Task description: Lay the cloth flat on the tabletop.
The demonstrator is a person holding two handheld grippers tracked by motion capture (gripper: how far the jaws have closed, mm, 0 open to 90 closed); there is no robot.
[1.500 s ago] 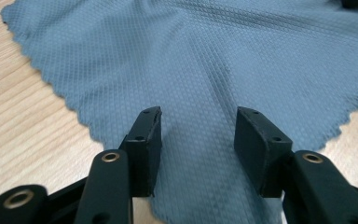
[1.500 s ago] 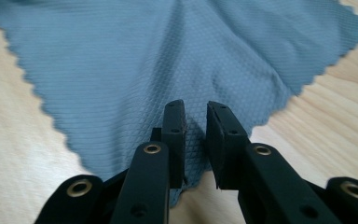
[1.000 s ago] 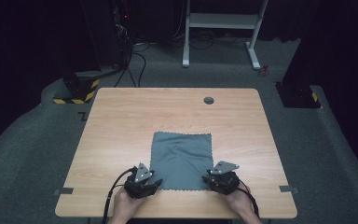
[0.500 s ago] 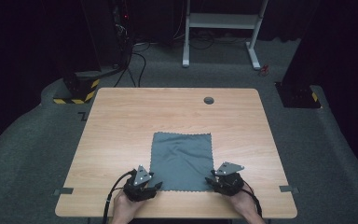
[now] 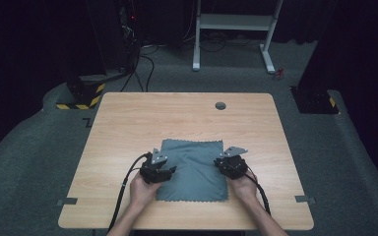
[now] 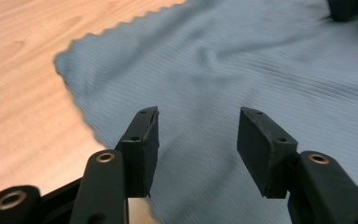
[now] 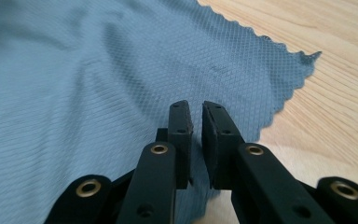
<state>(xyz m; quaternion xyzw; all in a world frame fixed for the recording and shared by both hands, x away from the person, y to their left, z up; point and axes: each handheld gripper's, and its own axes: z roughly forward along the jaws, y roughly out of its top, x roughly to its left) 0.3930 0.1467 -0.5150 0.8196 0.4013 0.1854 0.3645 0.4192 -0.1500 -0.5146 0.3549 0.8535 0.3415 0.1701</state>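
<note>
I see the grey cloth (image 5: 193, 169) lying flat on the desk (image 5: 128, 123) toward its near edge, my left gripper (image 6: 198, 140) over the cloth's left side with fingers spread apart, my right gripper (image 7: 196, 140) at its right edge with fingers nearly together, nothing visibly between them.

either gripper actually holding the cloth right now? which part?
Left gripper: nothing, jaws wide open above the cloth near its left edge. Right gripper: jaws almost shut at the cloth's right edge; whether fabric is pinched cannot be told.
</note>
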